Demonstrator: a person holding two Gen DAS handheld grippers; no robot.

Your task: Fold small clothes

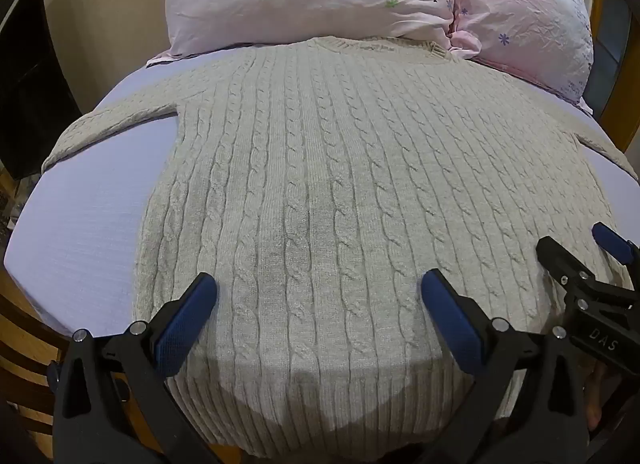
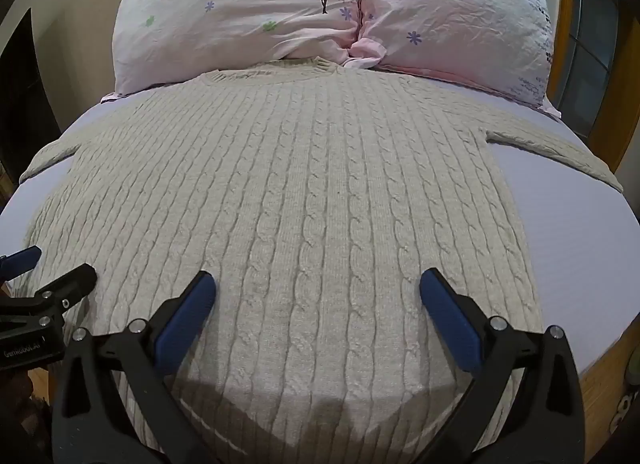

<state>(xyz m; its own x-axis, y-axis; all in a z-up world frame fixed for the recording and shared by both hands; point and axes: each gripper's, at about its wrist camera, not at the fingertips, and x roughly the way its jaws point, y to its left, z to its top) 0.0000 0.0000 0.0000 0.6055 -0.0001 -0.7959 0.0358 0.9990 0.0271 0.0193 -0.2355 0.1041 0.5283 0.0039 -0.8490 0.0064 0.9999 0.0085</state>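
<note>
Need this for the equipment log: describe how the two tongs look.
Left tongs and right tongs match: black angular plastic arms, silver bolt heads, blue textured pads. White lettering shows on both bodies; the right one reads "DAS". No cables or sleeves visible.

— How did the left gripper [image 1: 318, 296] stand?
— Jaws spread wide, blue pads [image 1: 182, 328] facing each other.
— And the right gripper [image 2: 318, 296]?
— Likewise wide apart, holding nothing, level beside the left.
</note>
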